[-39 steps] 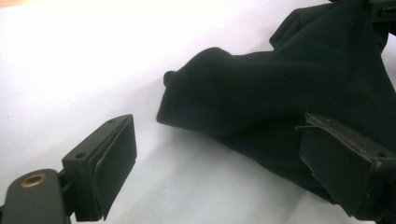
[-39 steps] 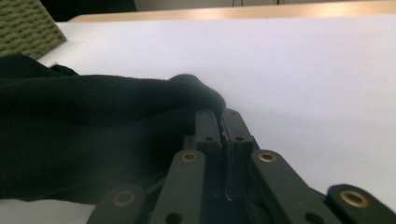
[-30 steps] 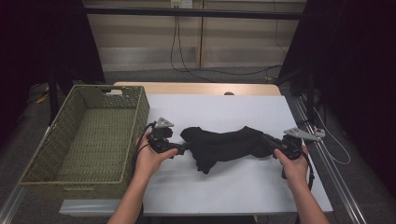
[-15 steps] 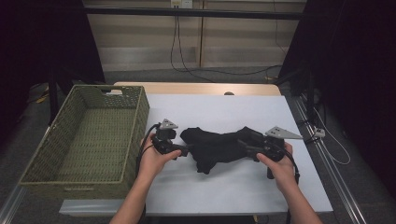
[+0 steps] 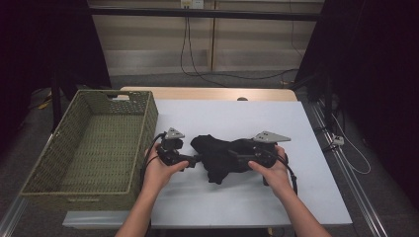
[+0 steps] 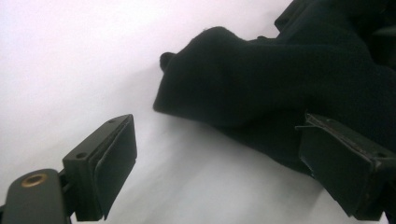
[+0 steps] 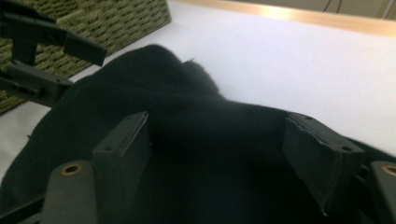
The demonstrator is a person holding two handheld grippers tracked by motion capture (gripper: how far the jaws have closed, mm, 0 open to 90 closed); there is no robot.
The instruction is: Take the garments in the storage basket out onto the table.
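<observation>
My right tool: in my right hand, jaws spread wide after just opening; they pinch nothing, though black cloth lies under and between them in the right gripper view.
My left tool: in my left hand, jaws spread apart and pinching nothing; in the left gripper view one jaw stands over bare white surface and the other sits at the cloth's edge. Whether that pad touches the fabric I cannot tell.
Black garment: bunched in a dark heap on the tabletop, lying between my two tools, with my left tool just at its near end and my right tool reaching over its other end.
Garment seen past my right tool: a rumpled mound rising ahead of the jaws, with my left tool showing beyond it at the far side.
Garment seen past my left tool: folded and humped just ahead of the jaws, with white tabletop beside it.
Basket: a green woven one, standing beyond my left tool on the side away from the garment, close to my left hand.
</observation>
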